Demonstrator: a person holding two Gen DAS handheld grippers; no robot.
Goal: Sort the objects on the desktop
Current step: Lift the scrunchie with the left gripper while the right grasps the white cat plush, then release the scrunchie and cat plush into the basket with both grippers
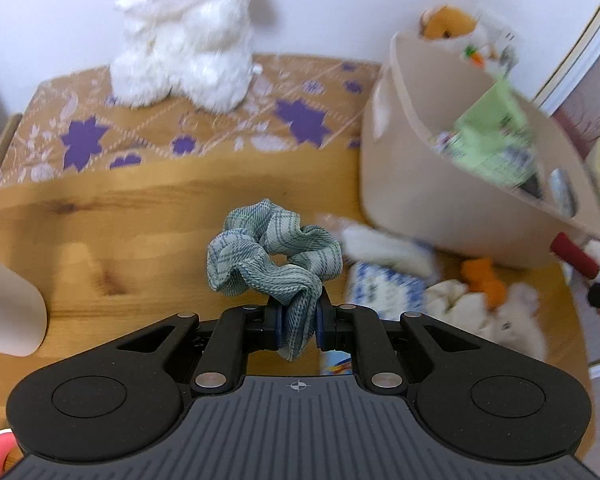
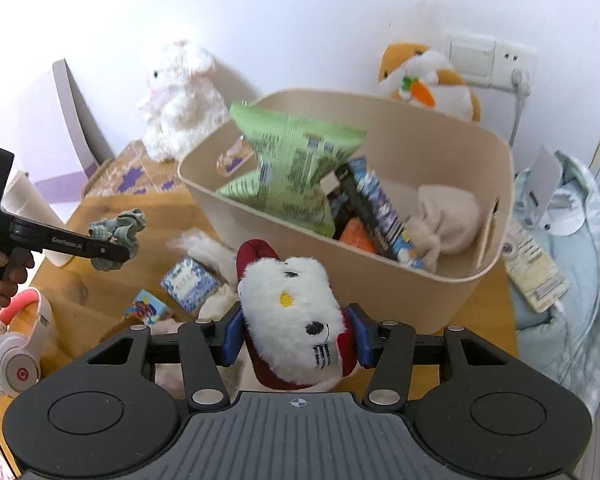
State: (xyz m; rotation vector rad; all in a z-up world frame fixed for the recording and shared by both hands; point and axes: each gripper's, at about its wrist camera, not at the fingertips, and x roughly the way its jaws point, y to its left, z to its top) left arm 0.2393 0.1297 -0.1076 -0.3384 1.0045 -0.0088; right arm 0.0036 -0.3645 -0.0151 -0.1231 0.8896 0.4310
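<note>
The left gripper [image 1: 298,330] has its jaws clamped tight on one fold of a grey-green checked fabric scrunchie [image 1: 274,254], which hangs clear of the round wooden tabletop [image 1: 140,216], left of the beige plastic storage bin [image 2: 380,276]. The right gripper [image 2: 296,336] has its jaws pressed against both sides of a white plush cat-face slipper with dark red lining [image 2: 292,312], held just near of the bin's front wall. The bin already holds a green snack packet [image 2: 296,160], a dark blue printed packet [image 2: 376,204] and a cream cloth pouch [image 2: 448,216]. The likely trouble: the scrunchie is pinched by a thin edge only, so a quick swing could let it slip out short of the bin. The slipper is bulky and soft, and could catch the bin's rim or bounce off the upright green packet. With both loads bound for one opening, the grippers might also collide.
</note>
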